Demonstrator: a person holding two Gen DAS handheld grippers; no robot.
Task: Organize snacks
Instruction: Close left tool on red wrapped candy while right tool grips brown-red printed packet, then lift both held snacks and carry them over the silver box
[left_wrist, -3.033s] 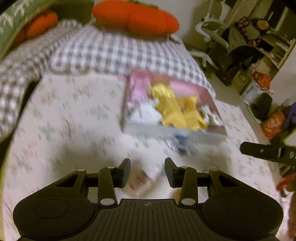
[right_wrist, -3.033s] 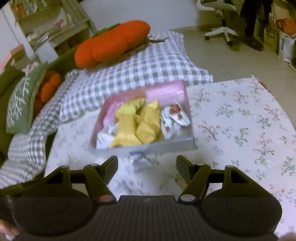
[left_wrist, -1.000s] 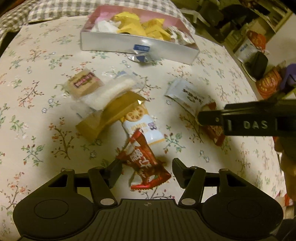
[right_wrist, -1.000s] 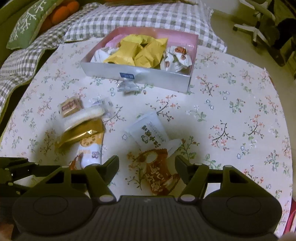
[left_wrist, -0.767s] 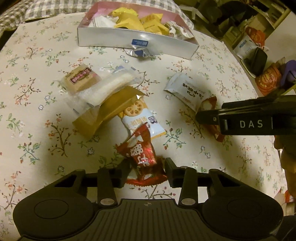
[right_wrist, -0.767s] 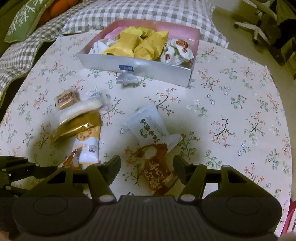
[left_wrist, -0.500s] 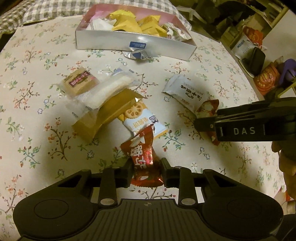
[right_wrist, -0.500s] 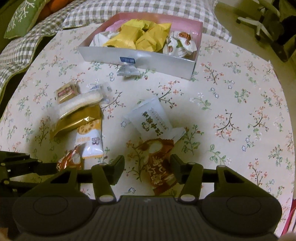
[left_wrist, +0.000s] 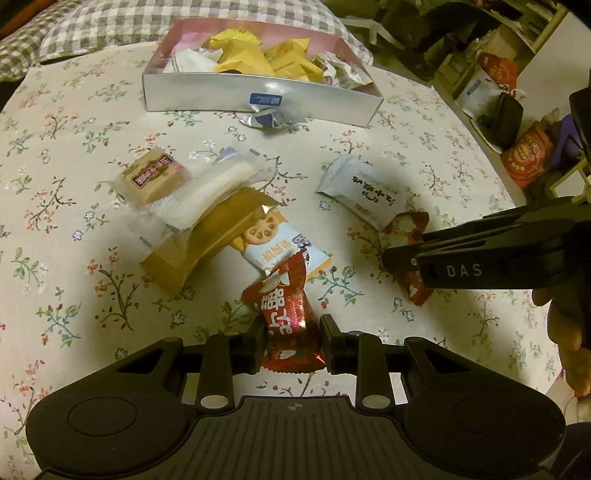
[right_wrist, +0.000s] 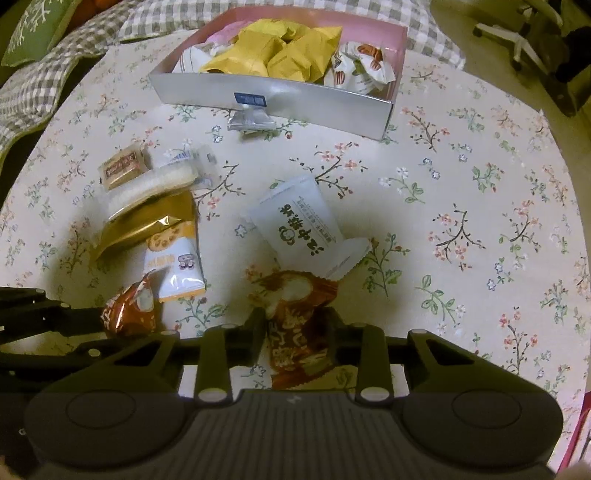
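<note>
Left wrist view. Red snack packet (left_wrist: 287, 317) lodged between the two fingers of the left gripper (left_wrist: 291, 345), lower end at the finger bases, upper end pointing toward the biscuit packet (left_wrist: 275, 243) just beyond. Jaws drawn narrow, pads pressed on both sides of the wrapper. Gold packet (left_wrist: 207, 236), clear wafer packet (left_wrist: 210, 188) and small brown packet (left_wrist: 153, 177) heaped to the far left on the flowered tablecloth (left_wrist: 55, 155). White packet (left_wrist: 360, 192) to the right, overlapping a brown packet (left_wrist: 406, 236) under the tip of the right gripper (left_wrist: 388, 256). Silver box (left_wrist: 258, 96) of snacks at the far edge, a small silver sweet (left_wrist: 267, 119) against its front wall.

Right wrist view. Brown packet (right_wrist: 299, 325) set between the fingers of the right gripper (right_wrist: 297, 334), its top edge tucked beneath the white packet (right_wrist: 303, 229). Jaws closing, narrow, pads at the wrapper's sides. Left gripper (right_wrist: 92, 325) at lower left, red snack packet (right_wrist: 129, 310) at its tip. Silver box (right_wrist: 277, 99) well beyond.
</note>
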